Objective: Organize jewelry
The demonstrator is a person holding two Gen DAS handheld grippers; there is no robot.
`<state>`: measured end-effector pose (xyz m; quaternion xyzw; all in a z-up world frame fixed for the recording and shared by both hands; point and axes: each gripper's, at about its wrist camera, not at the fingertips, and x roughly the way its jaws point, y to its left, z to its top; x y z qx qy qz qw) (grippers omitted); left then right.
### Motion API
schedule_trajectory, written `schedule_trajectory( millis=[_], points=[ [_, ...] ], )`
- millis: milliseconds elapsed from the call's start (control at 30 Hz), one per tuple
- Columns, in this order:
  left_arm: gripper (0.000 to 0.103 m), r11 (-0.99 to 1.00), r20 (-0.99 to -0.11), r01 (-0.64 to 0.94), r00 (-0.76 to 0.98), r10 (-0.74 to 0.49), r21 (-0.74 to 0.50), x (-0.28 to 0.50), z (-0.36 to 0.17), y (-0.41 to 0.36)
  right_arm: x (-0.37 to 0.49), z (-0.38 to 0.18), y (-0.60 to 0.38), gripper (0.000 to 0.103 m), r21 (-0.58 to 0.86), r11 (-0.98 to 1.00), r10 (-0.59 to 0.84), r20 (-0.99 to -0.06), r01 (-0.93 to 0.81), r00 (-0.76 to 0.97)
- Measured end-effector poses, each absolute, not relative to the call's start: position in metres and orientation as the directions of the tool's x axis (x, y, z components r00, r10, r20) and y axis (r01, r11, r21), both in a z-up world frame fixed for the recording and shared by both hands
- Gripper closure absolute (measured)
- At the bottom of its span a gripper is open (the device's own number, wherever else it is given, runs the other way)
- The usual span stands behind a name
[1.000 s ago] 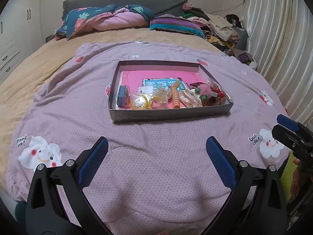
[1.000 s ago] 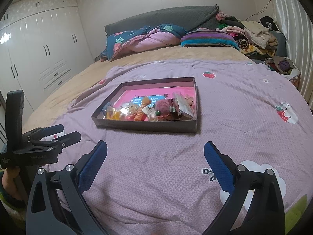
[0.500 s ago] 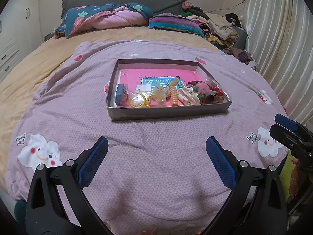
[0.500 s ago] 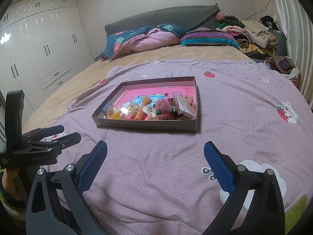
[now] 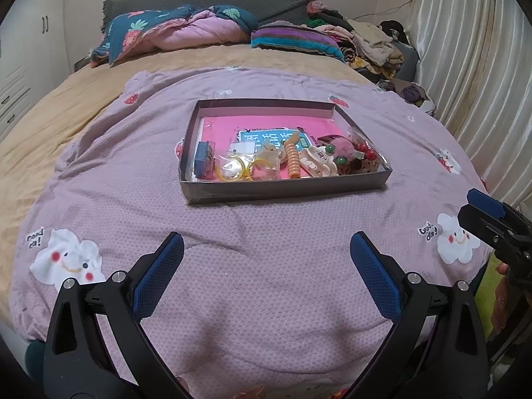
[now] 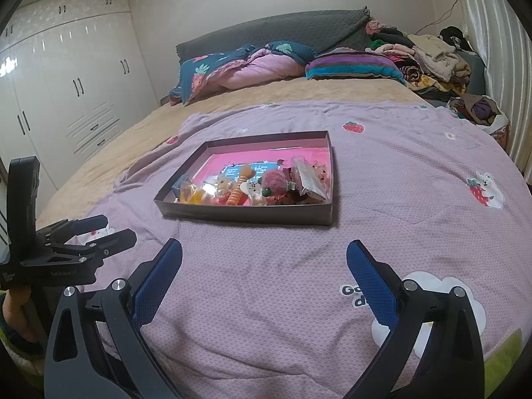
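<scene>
Left wrist view: our left tongs (image 5: 266,256) and right tongs (image 6: 264,256) gape wide, holding nothing, over the near quilt (image 5: 266,286). Farther off, the jewelry (image 5: 286,163) lies jumbled along the near edge of the box (image 5: 286,191). Sorted or awaiting sorting, we cannot judge; any pick needs a forward reach.

We look forward along each pair of tongs, low over the quilt (image 5: 266,232). Both views face the box (image 5: 282,189) ahead and the headboard (image 6: 272,33) beyond. Our left view sits left of the right tongs (image 5: 488,219); our right view catches the left tongs (image 6: 99,232).
</scene>
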<state>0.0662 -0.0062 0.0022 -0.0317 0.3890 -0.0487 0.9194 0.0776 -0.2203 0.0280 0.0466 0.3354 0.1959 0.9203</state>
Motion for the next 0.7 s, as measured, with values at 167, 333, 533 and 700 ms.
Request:
schedule_trajectory(
  millis=[167,333,533,700],
  points=[
    [0.009,0.994,-0.714,0.062,0.692,-0.11,-0.093,0.0659,0.0021,-0.0067,0.0774,0.0281,-0.2205,0.004,0.217,0.919,0.391,-0.599,-0.329,0.698],
    [0.009,0.994,-0.713,0.061,0.692,-0.111,-0.095,0.0662,0.0022,-0.0061,0.0775,0.028,-0.2205,0.004,0.217,0.919,0.391,-0.6,-0.328,0.698],
    [0.009,0.994,-0.714,0.059,0.692,-0.107,-0.091,0.0658,0.0018,-0.0062,0.0772,0.0281,-0.2206,0.004,0.217,0.919,0.391,-0.599,-0.328,0.699],
    [0.009,0.994,-0.712,0.062,0.694,-0.11,-0.094,0.0644,0.0022,-0.0054,0.0765,0.0288,-0.2219,0.004,0.216,0.92,0.39,-0.6,-0.328,0.699]
  ],
)
